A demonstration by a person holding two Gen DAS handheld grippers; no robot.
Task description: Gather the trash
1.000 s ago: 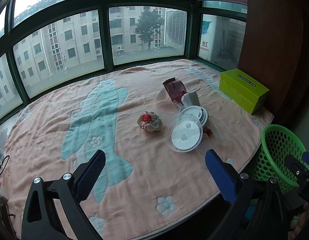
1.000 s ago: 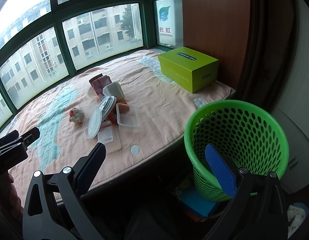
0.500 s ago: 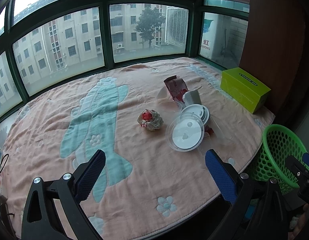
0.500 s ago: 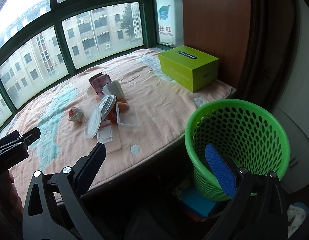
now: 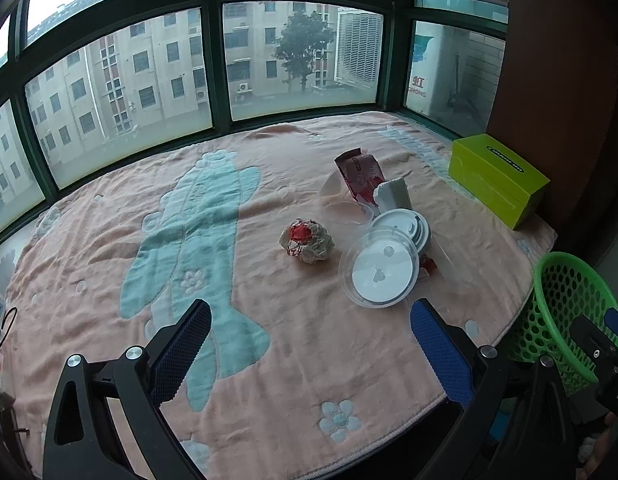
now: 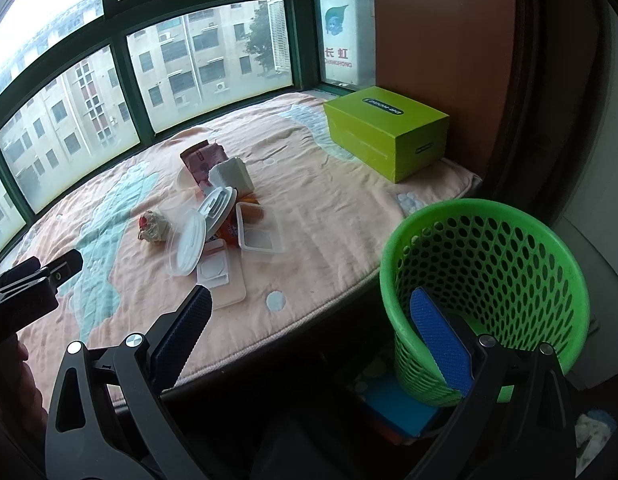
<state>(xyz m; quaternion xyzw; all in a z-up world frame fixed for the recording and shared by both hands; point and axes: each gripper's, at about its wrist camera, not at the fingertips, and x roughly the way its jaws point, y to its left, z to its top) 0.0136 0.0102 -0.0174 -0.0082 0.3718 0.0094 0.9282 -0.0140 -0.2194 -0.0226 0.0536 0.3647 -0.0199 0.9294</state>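
Pink flower-print blanket (image 5: pixel 269 360) by the bay window holds the trash: crumpled red-and-white paper ball (image 5: pixel 307 241) beside clear round plastic lids (image 5: pixel 379 274). Green mesh plastic basket (image 6: pixel 485 276) sits off its edge. Left claw (image 5: pixel 309 344) and right claw (image 6: pixel 309 330) both spread apart, holding nothing

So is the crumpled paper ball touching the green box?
Apart. The left wrist view shows the paper ball and green box separated by lids and bare blanket.

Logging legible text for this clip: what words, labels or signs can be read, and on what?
"CHANGHONG", under two mirrored Chinese characters: sign outside the window.
Black oval label on the green box top: upside down, too small to read.
Label on the box end: too small.
Print on the red wrapper: blurred, unreadable.
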